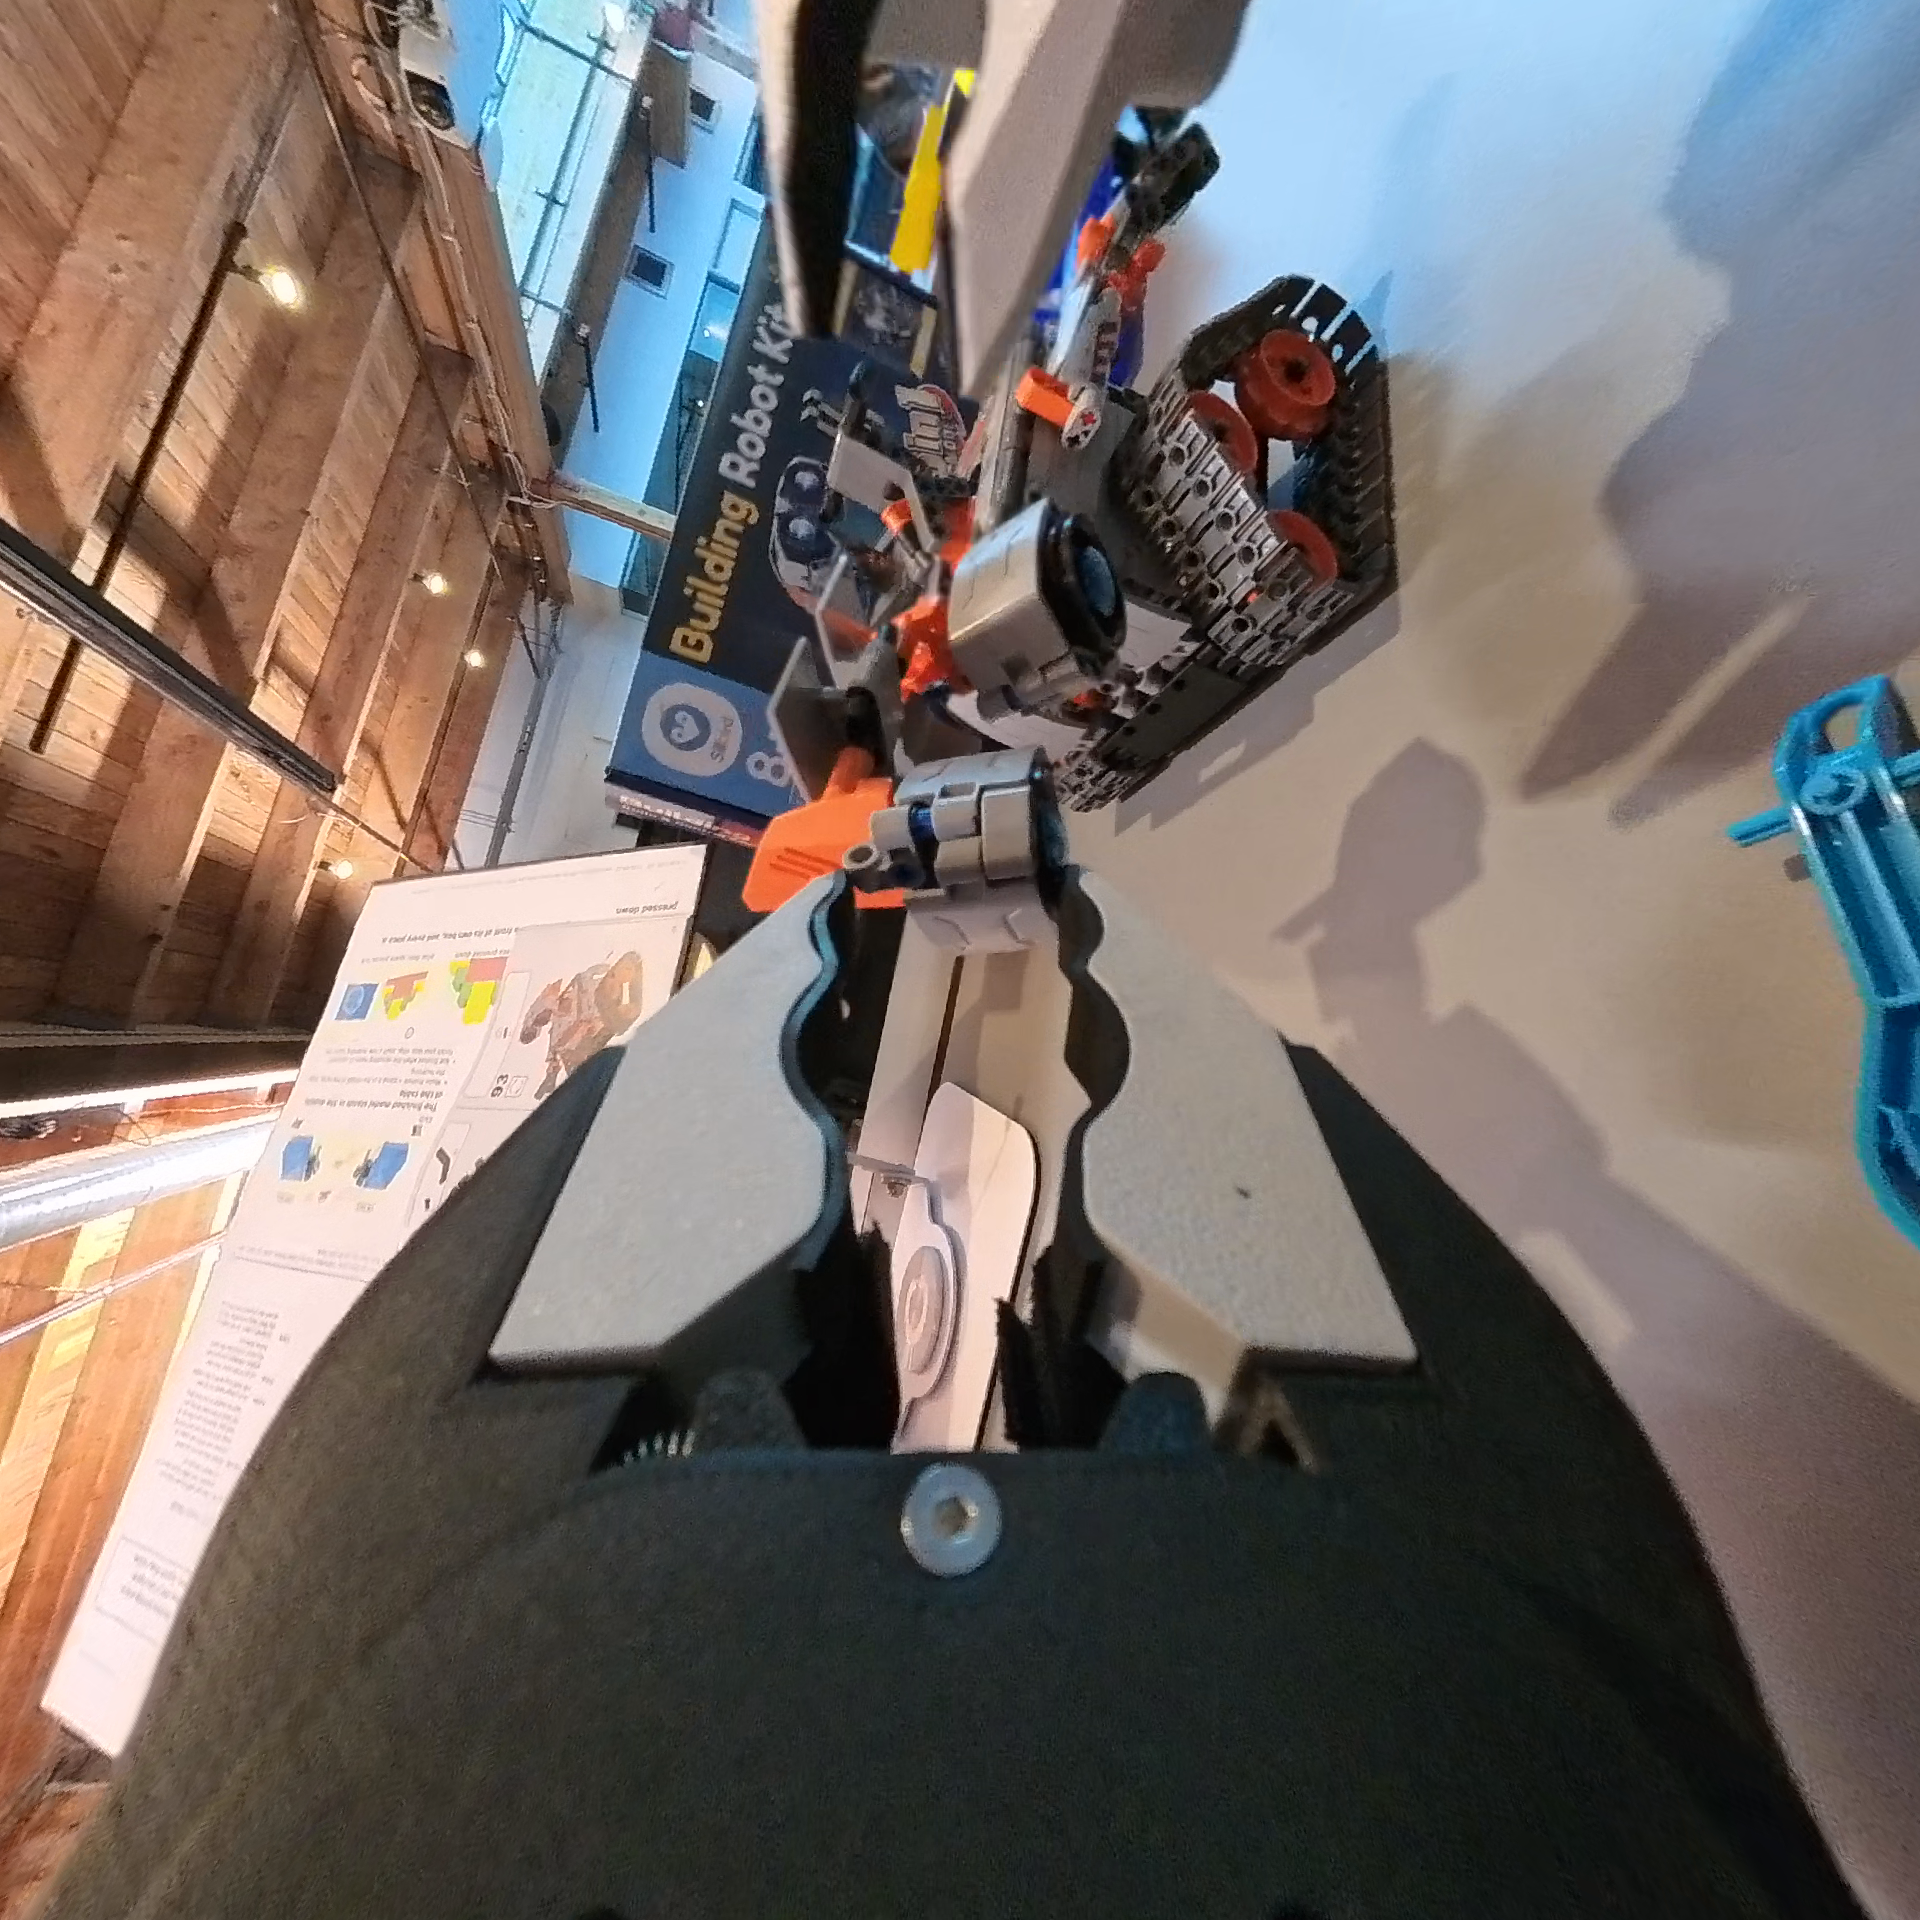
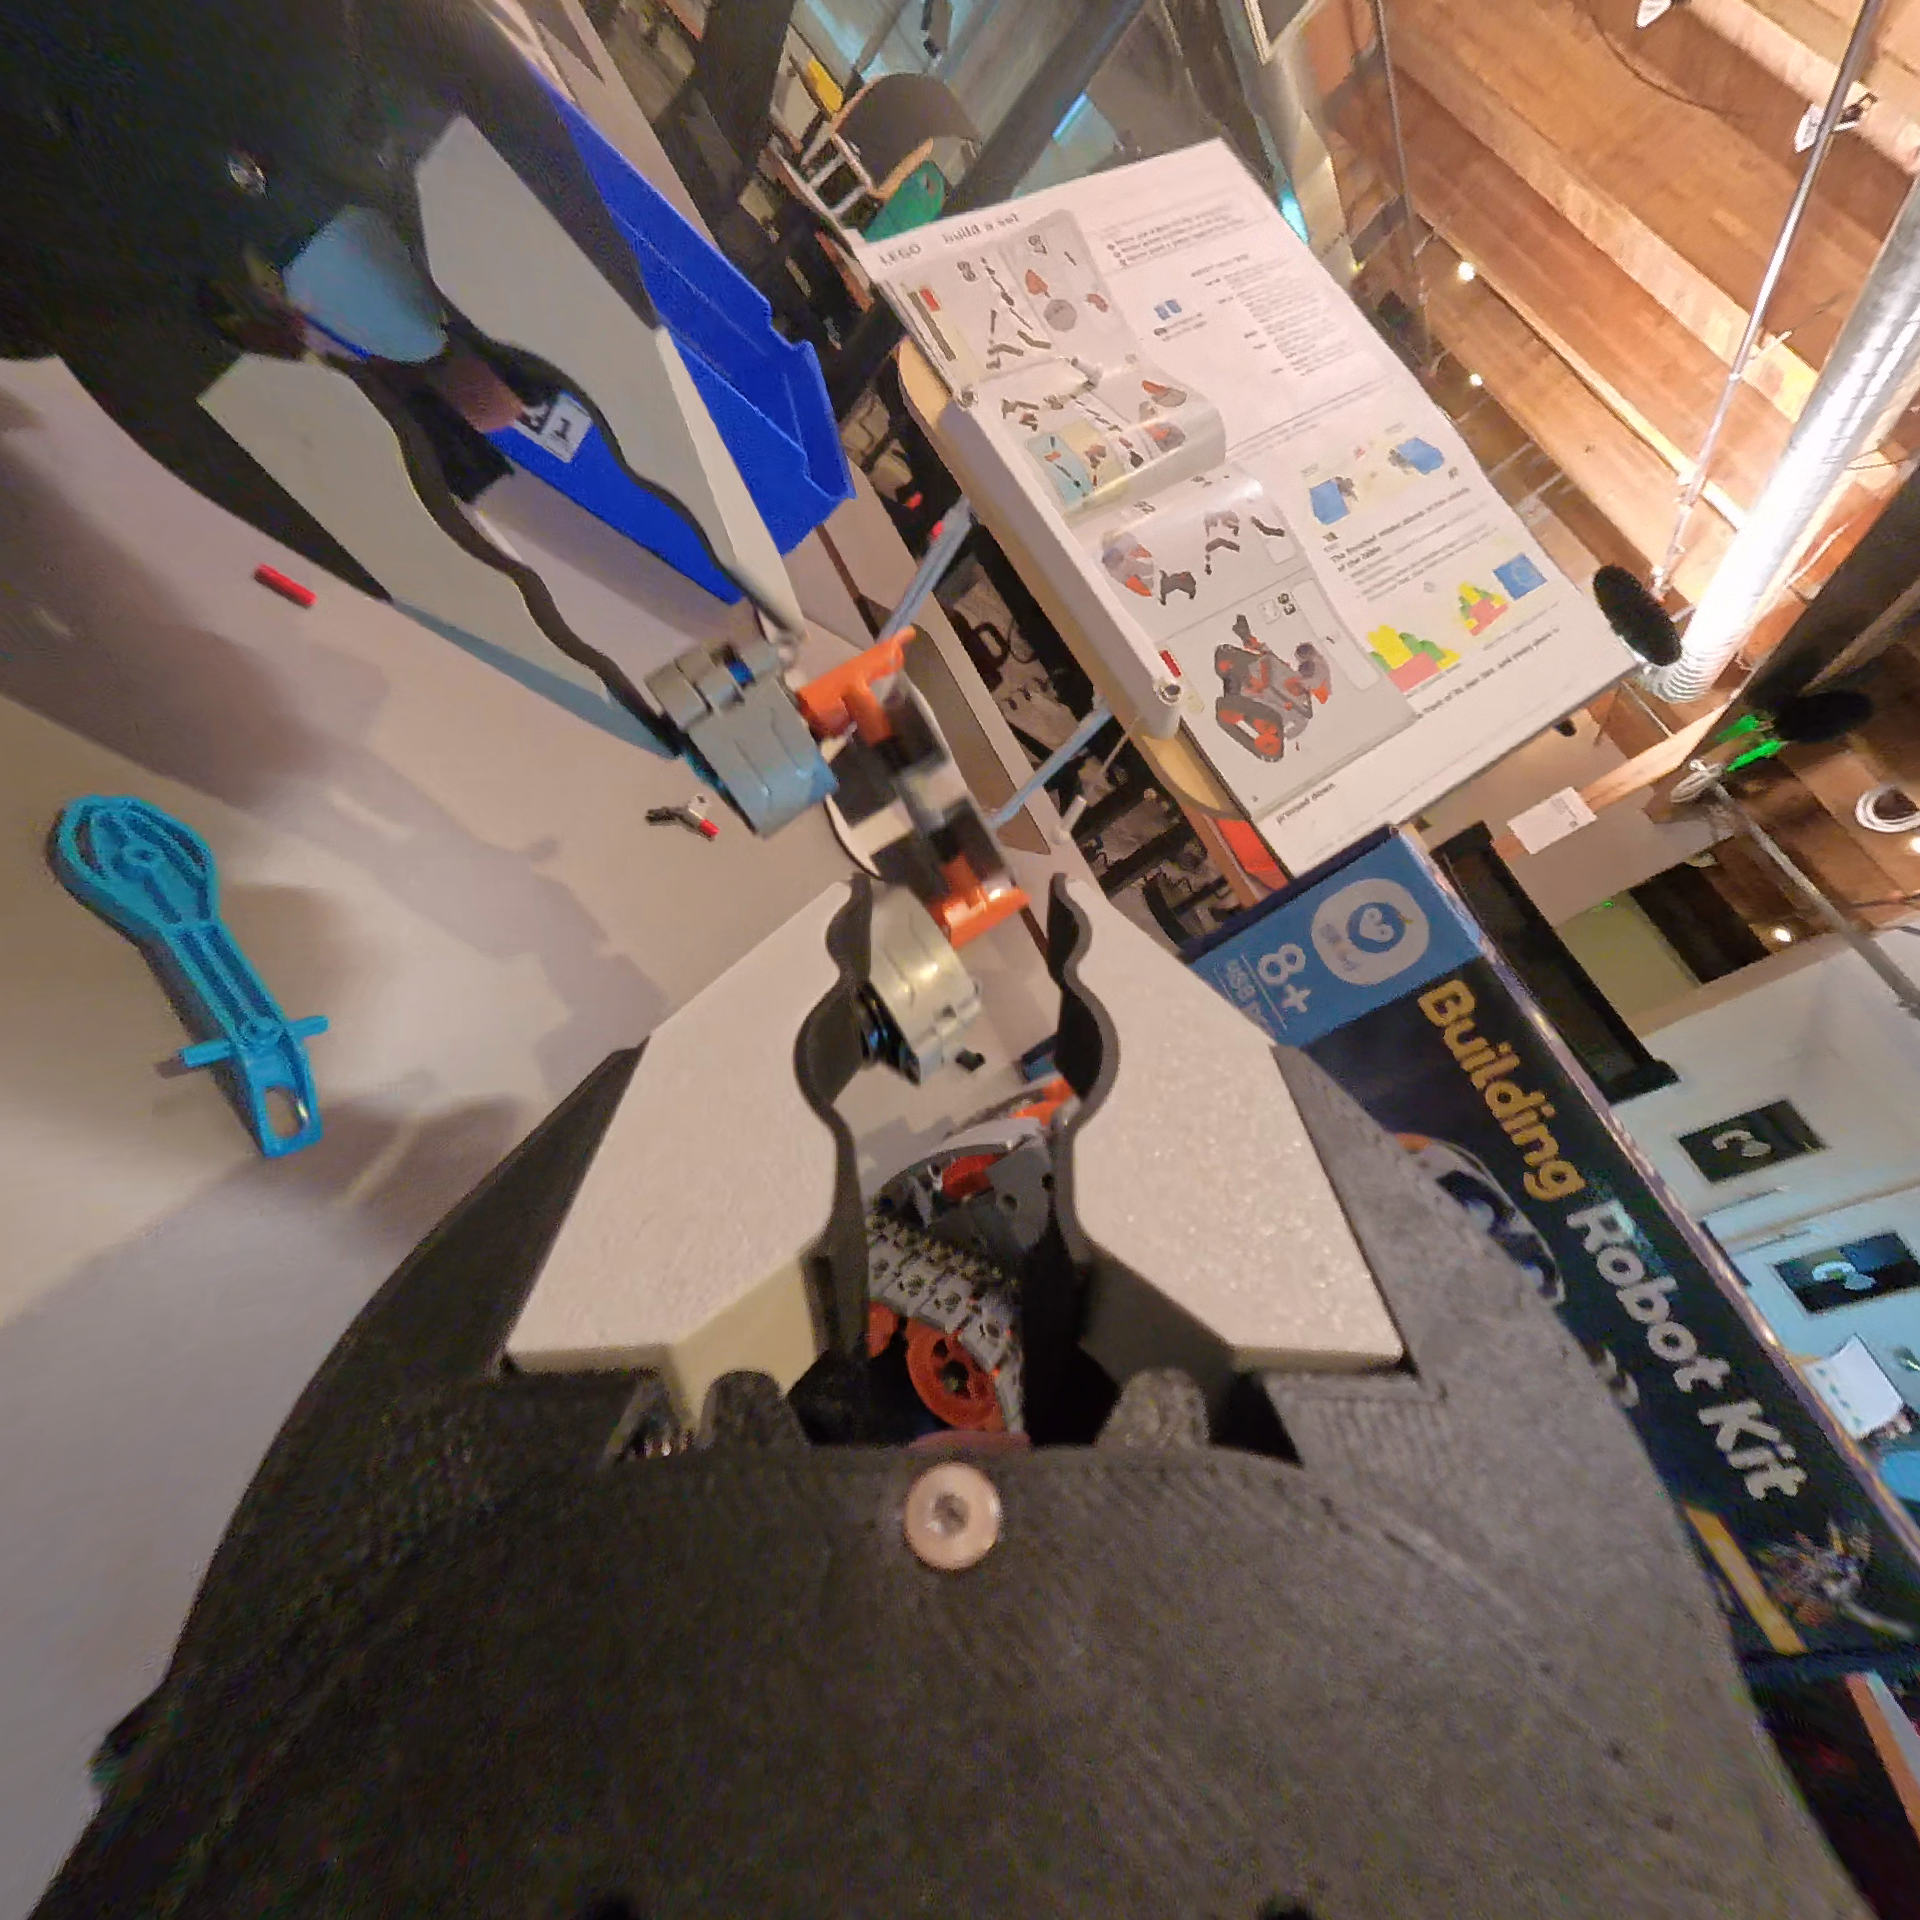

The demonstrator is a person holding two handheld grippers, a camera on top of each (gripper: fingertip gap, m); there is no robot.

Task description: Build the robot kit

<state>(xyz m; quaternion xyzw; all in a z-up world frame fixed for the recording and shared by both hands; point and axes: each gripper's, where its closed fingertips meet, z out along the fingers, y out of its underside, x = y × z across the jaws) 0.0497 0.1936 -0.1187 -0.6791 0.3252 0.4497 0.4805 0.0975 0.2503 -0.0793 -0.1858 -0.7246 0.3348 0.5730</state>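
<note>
Left gripper (image 1: 961,914) pinches a grey piece (image 1: 971,852) at its tips, just beside the tracked model (image 1: 1226,520) on the table (image 1: 1558,312). Right gripper (image 2: 961,914), part open, straddles the model's grey drum (image 2: 920,987); whether it grips I cannot tell. A blue tool (image 2: 187,935) lies well apart

Grippers are grainy matt black plastic, like printed nylon. The left gripper (image 1: 956,894) and right gripper (image 2: 951,914) both have pale grey matt fingers (image 1: 717,1122) with a fine speckled texture and a bright metal screw (image 1: 951,1534). The model (image 1: 1174,540) is hard plastic bricks, semi-gloss grey and orange, with black ribbed treads. The table (image 1: 1558,312) is smooth and matt white. The tool (image 2: 187,956) is shiny teal plastic. The box (image 2: 1558,1195) is glossy card, the sheet (image 2: 1299,468) is paper, and the ceiling (image 1: 156,364) is rough planked wood.
</note>
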